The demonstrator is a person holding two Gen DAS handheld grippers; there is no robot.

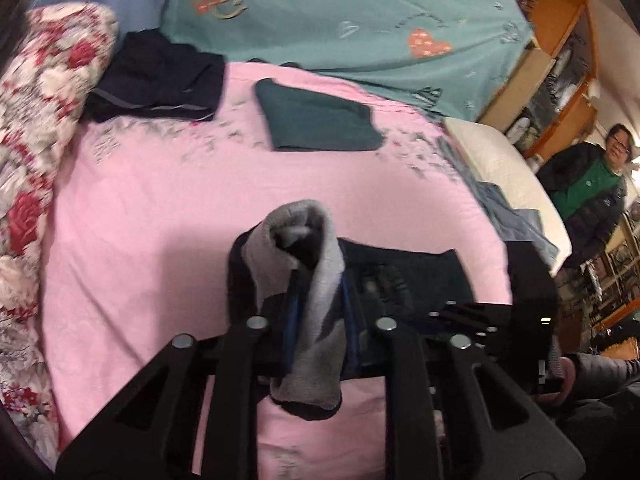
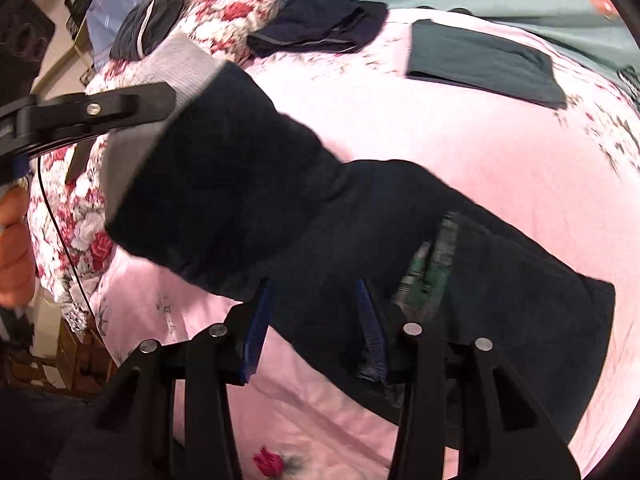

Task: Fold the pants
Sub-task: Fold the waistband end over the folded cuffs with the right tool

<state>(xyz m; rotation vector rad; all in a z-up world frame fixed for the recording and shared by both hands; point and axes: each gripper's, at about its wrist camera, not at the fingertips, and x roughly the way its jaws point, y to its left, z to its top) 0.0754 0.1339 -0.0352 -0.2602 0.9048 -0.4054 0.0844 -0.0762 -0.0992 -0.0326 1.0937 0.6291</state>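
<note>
While clamped shut, the left hand-held gripper (image 1: pixel 318 312) pinches the pants' grey cuff (image 1: pixel 304 240).

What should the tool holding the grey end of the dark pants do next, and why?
Probably carry the grey cuff across toward the far end of the dark pants, then lay it down. The left tool is shut on the cuff and has it lifted off the pink sheet, while the right tool straddles the pants lower down, so the leg looks ready to fold over.

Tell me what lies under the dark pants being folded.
Under the dark pants the pink bedsheet shows all around. The left gripper lifts their grey cuff. What the sheet bears directly beneath them is covered.
</note>
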